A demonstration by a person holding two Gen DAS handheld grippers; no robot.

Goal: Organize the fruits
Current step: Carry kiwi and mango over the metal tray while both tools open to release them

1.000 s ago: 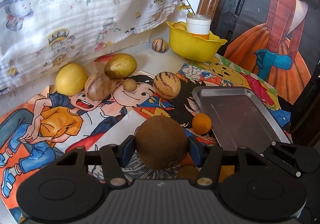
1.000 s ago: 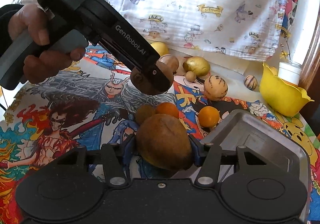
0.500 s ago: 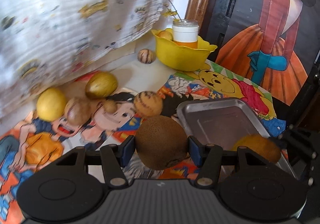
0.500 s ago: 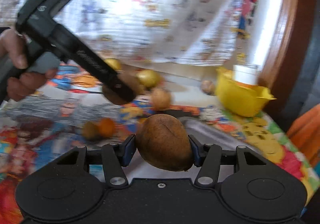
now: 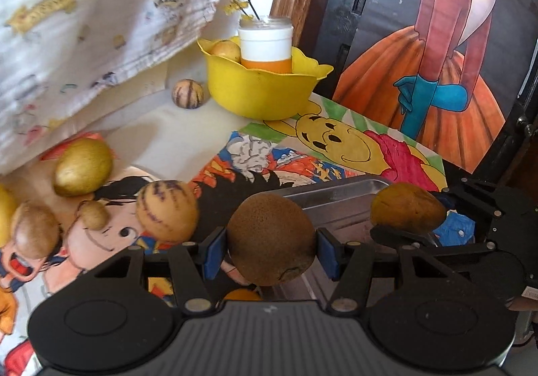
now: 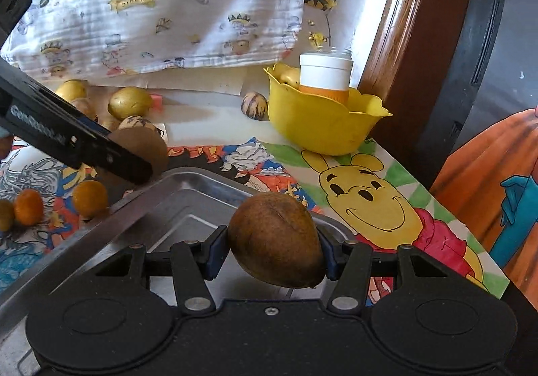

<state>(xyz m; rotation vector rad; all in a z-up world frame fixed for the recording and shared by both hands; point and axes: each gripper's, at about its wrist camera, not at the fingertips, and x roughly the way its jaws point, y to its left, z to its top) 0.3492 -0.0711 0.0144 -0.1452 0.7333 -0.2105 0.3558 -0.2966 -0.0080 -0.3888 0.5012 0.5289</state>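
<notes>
Risks, largest first:

1. Metal tray (image 6: 188,197), lower centre of the right wrist view: both my grippers crowd over it. I judge a collision likely if I lower both at once, since the left gripper (image 6: 134,171) sits at its upper-left corner.
2. Right gripper (image 6: 274,246), clamped on the smooth brown fruit (image 6: 275,241) above the tray: dropped from height, it may roll off.
3. Left gripper (image 5: 269,253), closed on the rough round fruit (image 5: 270,238), lower centre of its view: only the widest part is pinched, so a tilt could slip it.
4. Small orange fruits (image 6: 89,197), left edge: a low sweep could scatter them.

Changes: a second ago both grippers hung over the cartoon mat; now both carry their fruits over the tray.
</notes>
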